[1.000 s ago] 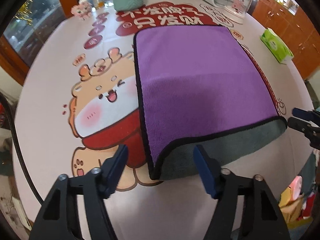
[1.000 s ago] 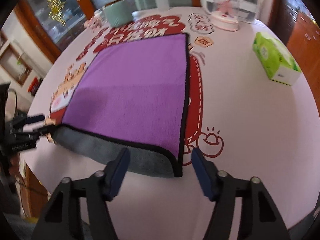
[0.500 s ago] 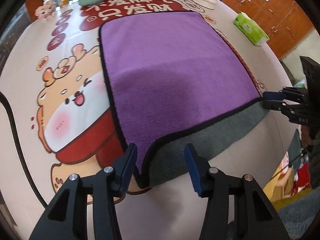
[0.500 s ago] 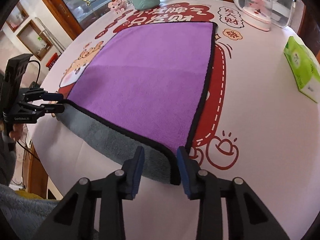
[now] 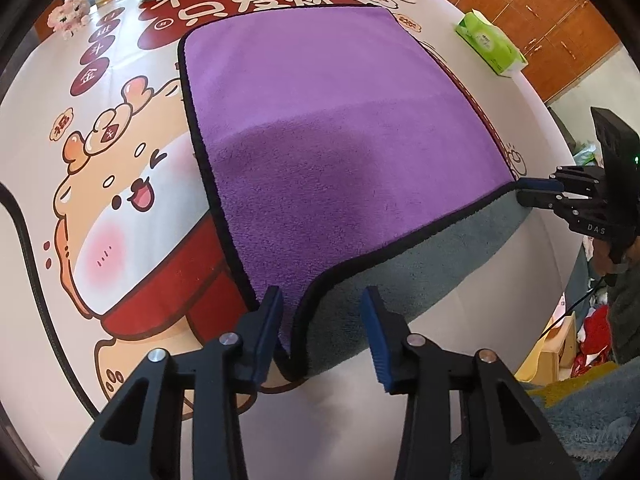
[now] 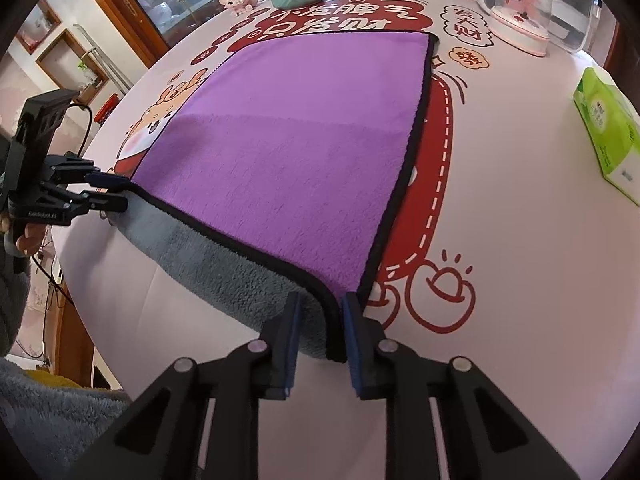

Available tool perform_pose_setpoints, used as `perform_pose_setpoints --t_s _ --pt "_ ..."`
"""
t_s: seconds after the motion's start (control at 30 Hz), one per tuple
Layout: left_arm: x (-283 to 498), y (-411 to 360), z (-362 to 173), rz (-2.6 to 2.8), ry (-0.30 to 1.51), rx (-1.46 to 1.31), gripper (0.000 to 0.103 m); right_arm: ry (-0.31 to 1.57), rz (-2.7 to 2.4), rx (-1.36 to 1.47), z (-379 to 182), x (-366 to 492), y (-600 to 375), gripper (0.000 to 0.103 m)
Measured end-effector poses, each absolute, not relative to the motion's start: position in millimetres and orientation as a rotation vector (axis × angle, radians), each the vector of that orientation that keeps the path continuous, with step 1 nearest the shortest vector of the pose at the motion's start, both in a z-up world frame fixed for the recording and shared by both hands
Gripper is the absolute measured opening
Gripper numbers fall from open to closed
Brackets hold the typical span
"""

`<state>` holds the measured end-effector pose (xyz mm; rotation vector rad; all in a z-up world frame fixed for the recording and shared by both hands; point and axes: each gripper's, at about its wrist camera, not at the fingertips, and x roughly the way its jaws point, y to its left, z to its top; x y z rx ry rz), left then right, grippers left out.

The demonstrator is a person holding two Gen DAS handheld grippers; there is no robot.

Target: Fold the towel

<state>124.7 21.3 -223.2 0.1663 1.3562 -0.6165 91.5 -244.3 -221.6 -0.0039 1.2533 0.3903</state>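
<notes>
Both grippers at towel's near corners.
Right gripper [image 6: 320, 332] has narrowed onto the towel [image 6: 304, 152] corner; left gripper [image 5: 322, 328] remains wider, straddling its corner.

I see my left claw [image 5: 322, 332] as two black angular arms with silver round screws and blue ribbed pads [image 5: 376, 340]. My right claw [image 6: 320, 342] looks the same, with small white letters on its black body. My sleeve [image 6: 44, 412] is fluffy grey-blue.
</notes>
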Motion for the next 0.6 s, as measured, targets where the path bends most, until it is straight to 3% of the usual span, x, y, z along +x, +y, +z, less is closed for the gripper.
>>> perform_pose_setpoints --t_s 0.37,0.47,0.5,0.6 --pt "121 18 -226 -0.637 1.378 0.184 0.031 1.256 0.385 -0.016 -223 93 -244 0.015" --pt "119 17 -226 -0.617 1.377 0.187 0.012 1.252 0.386 -0.046 -222 92 -241 0.014" --pt "119 17 -225 -0.608 1.377 0.188 0.011 1.25 0.388 -0.057 -222 92 -240 0.008" --pt "115 18 -221 -0.587 1.355 0.204 0.007 1.232 0.379 -0.075 -218 89 -238 0.005"
